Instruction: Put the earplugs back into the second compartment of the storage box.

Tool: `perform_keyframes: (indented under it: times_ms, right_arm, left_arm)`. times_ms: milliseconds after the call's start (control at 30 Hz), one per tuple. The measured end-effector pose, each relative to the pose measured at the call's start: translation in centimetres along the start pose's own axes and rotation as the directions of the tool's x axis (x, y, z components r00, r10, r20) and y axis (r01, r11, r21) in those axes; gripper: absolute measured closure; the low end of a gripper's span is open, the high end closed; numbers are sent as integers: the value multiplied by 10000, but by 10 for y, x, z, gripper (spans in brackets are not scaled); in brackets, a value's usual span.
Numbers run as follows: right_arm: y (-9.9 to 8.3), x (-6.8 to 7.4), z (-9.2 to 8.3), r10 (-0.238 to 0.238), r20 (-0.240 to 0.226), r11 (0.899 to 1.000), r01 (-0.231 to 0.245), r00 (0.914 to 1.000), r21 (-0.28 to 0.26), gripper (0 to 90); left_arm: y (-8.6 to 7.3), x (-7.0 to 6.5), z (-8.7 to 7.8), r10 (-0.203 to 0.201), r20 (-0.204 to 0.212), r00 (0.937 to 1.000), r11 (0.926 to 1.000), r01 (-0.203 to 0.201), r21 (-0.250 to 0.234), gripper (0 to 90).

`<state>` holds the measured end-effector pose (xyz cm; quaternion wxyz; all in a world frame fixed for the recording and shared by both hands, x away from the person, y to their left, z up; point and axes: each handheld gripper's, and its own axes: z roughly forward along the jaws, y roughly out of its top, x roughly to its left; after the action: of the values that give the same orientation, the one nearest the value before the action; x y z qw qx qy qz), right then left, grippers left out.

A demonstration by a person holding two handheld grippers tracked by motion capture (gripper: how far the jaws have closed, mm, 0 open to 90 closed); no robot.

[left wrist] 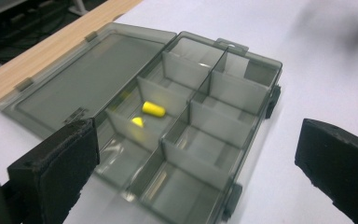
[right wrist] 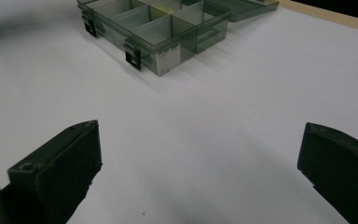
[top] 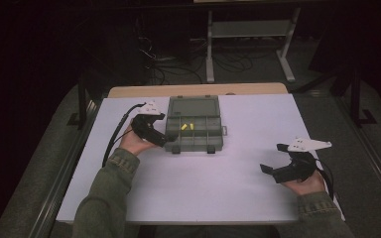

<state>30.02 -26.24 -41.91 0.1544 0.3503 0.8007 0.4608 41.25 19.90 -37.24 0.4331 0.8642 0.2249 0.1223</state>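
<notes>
Black jaws of the left gripper [left wrist: 196,154] are seen spread wide and empty just over the near-left corner of the box [top: 193,124], which lies lid-open at the far middle of the table [top: 198,188] with two yellow plugs [left wrist: 153,110] in one compartment. If a plug is to be picked, the jaws are best lowered squarely between the dividers and closed gently, so neither wall nor box is shifted. The right gripper [top: 282,159], likewise spread and empty, is held well apart; the second plug is partly hidden by a divider, and the box label cannot be read.
</notes>
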Motion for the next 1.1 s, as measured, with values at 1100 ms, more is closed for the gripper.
perform_keyframes:
  times_ms: [1100]
  right_arm:
    - [0, 1, -2, 56, 33, 10000, -56, 10000, -68, 0]
  left_arm:
    - [-82, -20, -71, -612, -900, 9941, 9877, 473, -1494, 0]
